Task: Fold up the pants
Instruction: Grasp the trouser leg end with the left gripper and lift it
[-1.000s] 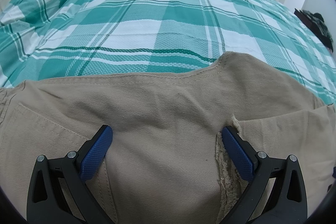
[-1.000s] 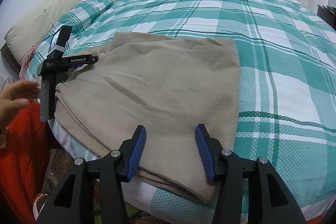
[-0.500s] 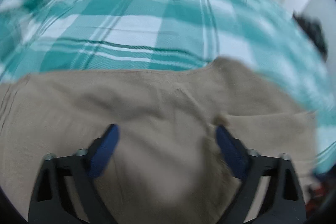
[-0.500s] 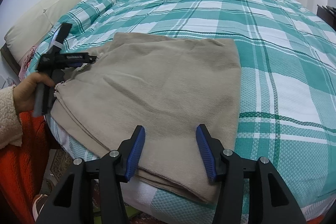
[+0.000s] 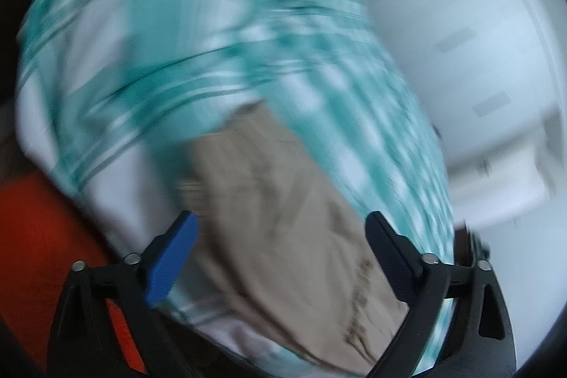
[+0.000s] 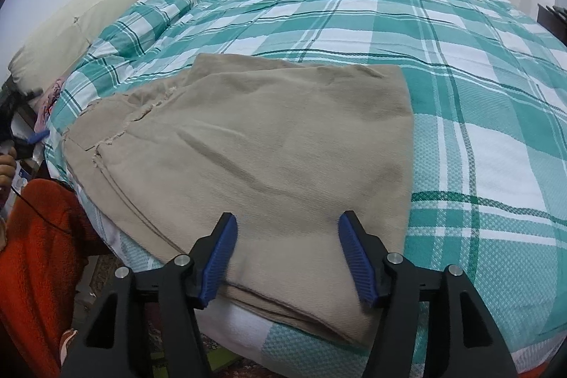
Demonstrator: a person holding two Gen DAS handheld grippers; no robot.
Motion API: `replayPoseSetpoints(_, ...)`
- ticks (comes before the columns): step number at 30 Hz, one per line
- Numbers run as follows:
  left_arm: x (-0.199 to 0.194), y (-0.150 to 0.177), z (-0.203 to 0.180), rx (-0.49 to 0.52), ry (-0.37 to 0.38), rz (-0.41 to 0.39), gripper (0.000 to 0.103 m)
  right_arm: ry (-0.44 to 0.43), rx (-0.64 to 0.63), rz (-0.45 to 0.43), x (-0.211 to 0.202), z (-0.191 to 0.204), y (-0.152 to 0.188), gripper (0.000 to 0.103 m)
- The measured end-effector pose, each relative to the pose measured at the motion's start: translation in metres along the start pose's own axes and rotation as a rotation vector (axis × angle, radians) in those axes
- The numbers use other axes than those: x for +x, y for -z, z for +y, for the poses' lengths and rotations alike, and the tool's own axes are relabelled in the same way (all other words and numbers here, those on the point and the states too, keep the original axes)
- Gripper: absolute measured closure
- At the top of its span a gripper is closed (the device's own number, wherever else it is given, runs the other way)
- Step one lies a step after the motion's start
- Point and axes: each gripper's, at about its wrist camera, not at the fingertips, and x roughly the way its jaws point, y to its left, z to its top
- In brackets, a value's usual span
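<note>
text: none legible | labels: none | brands: none | numbers: none | signs: none

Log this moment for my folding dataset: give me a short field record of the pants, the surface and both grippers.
pants: tan pants, folded, lying flat near the bed's edge
surface: green and white plaid bedspread
right gripper: right gripper over the pants' near edge, jaws have just been opening, not gripping the cloth
left gripper: left gripper open, empty, view blurred
pillow: cream pillow at the head end

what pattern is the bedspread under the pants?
Teal-and-white plaid bedspread; clearest in the right wrist view.
</note>
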Motion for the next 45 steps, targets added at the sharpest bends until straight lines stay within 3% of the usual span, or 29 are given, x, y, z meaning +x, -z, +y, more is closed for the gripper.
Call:
replayPoseSetpoints(3, 0.020, 0.004, 0.025, -0.076, 0.001, 0.043, 0.024, -0.003, 0.002, -0.001, -0.001, 0.000, 0.000, 0.042)
replayPoseSetpoints(7, 0.033, 0.011, 0.026, -0.049, 0.032, 0.064, 0.034, 0.001, 0.002, -0.001, 0.000, 0.003, 0.000, 0.042)
replayPoseSetpoints(11, 0.035, 0.008, 0.033, -0.091, 0.019, 0.048, 0.057, -0.002, 0.002, -0.003, -0.001, 0.002, 0.001, 0.041)
replayPoseSetpoints(13, 0.036, 0.007, 0.033, -0.098, 0.026, 0.048, 0.056, -0.004, 0.001, -0.004, -0.001, 0.002, 0.001, 0.041)
replayPoseSetpoints(16, 0.042, 0.005, 0.030, -0.086, 0.047, 0.065, 0.038, -0.003, 0.001, -0.004, -0.001, 0.002, 0.001, 0.041)
replayPoseSetpoints(17, 0.049, 0.004, 0.029, -0.081, 0.058, 0.084, 0.039, -0.004, 0.002, -0.004, -0.001, 0.001, 0.001, 0.041)
replayPoseSetpoints(18, 0.052, 0.003, 0.027, -0.079, 0.052, 0.087, 0.043, -0.004, 0.002, -0.004, -0.001, 0.001, 0.002, 0.041)
replayPoseSetpoints(21, 0.050, 0.005, 0.027, -0.078, 0.052, 0.064, 0.082, -0.004, 0.001, -0.003, -0.001, 0.001, 0.002, 0.041)
replayPoseSetpoints(23, 0.041, 0.005, 0.025, -0.072, 0.075, 0.057, 0.089, -0.004, 0.002, -0.004, -0.001, 0.001, 0.002, 0.041)
replayPoseSetpoints(26, 0.027, 0.005, 0.010, -0.022, 0.083, 0.038, 0.091, -0.004, 0.001, -0.003, -0.001, 0.001, 0.002, 0.041)
replayPoseSetpoints(30, -0.003, 0.009, -0.043, 0.123, 0.145, 0.007, 0.092, -0.007, 0.007, -0.003, -0.004, 0.001, 0.001, 0.041)
replayPoseSetpoints(35, -0.039, 0.039, -0.158, 0.430, 0.244, 0.004, 0.093, -0.059, 0.066, -0.039, -0.022, -0.007, -0.002, 0.042)
replayPoseSetpoints(37, -0.045, 0.064, -0.211, 0.574, 0.292, 0.022, 0.093, -0.093, 0.120, -0.104, -0.038, -0.016, -0.004, 0.042)
replayPoseSetpoints(42, -0.014, 0.153, -0.308, 0.835, 0.405, 0.154, 0.093, -0.089, 0.261, -0.296, -0.083, -0.053, -0.005, 0.042)
replayPoseSetpoints(45, 0.040, 0.222, -0.336, 0.953, 0.391, 0.311, 0.090, -0.065, 0.357, -0.347, -0.097, -0.083, 0.004, 0.042)
